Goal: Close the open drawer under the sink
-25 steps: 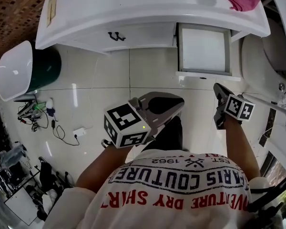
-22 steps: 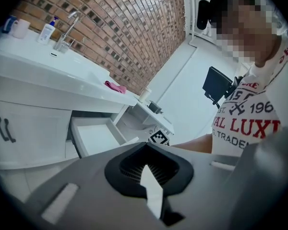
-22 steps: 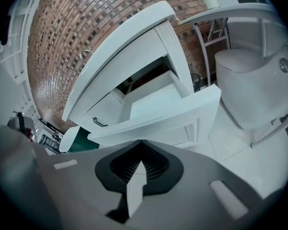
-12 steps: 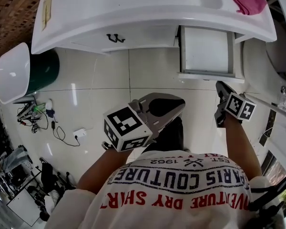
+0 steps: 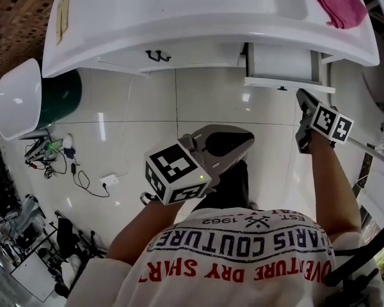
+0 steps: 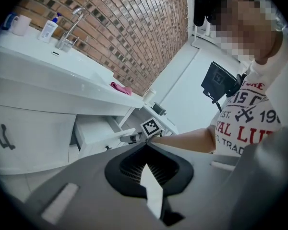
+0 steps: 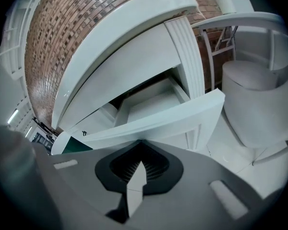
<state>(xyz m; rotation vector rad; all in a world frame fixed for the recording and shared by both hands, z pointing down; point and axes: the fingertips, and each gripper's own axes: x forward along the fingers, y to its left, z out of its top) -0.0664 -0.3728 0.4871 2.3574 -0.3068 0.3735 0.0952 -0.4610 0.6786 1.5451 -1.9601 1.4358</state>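
Pushed inward over the last second, drawer (image 5: 285, 62) at 1 o'clock now projects only a short way beneath the sink counter (image 5: 179, 18). Left gripper (image 5: 235, 143), near centre: jaws pressed together, empty, idle. Right gripper (image 5: 303, 101), 2 o'clock: jaws together, tip at the drawer front. Closure judged nearly complete; one further push remains.

white drawer (image 5: 287, 64) partly open under sink (image 5: 179, 18)

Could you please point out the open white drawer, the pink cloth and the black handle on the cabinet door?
Open white drawer (image 5: 285, 62): head view, on its bare inner floor.
Pink cloth (image 5: 339, 4): head view, on the middle of the fabric.
Black cabinet-door handle (image 5: 157, 56): head view, on its curved bar.
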